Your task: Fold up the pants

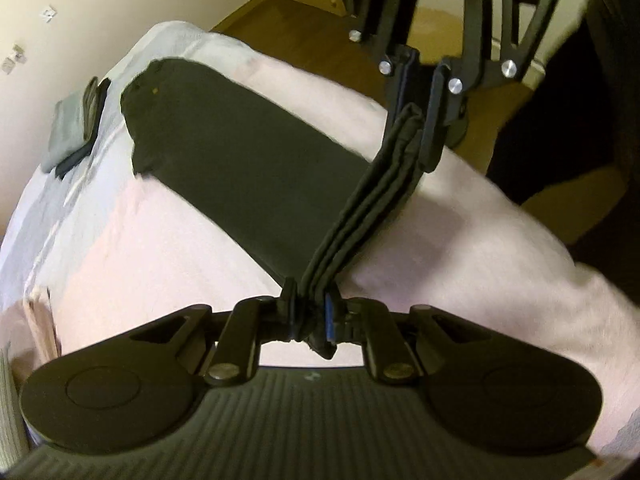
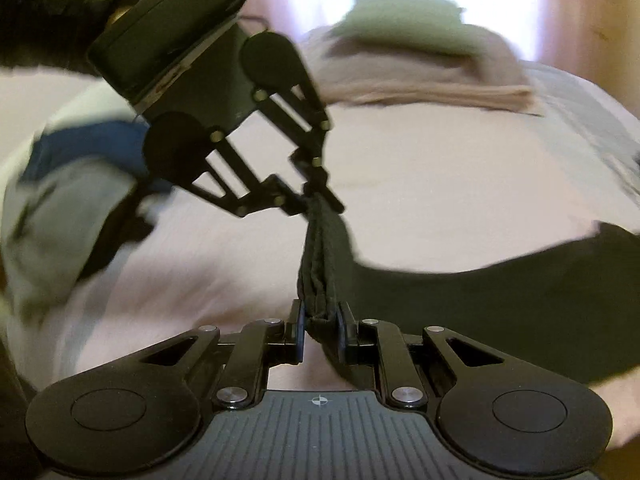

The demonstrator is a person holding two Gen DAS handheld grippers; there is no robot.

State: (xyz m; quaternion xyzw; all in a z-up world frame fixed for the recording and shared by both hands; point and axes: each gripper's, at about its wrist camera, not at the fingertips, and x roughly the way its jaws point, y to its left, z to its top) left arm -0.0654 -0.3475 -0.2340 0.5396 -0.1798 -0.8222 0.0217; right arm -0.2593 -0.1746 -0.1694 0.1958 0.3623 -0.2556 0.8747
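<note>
Both tongs are clamped on one end of the black pants (image 1: 248, 152), holding that edge up as a taut, bunched band between them. The left tongs (image 1: 312, 320) pinch one corner, the right tongs (image 1: 420, 128) the other, and several layers of cloth show stacked along the stretched edge. Beyond the tongs, the rest of the pants lies flat and long on the pale pink bedcover (image 1: 140, 248), its far end rounded and slightly rumpled.

The step in hand looks like a lengthwise fold: the lifted end is ready to be carried over the flat part toward the far end. That calls for moving both tongs together, keeping the band level and tight so the layers land square.

The cloth looks soft, matte and fairly thick. From the right tongs (image 2: 320, 328), a stack of folded clothes (image 2: 420, 64) sits well past the left tongs (image 2: 320, 196).
</note>
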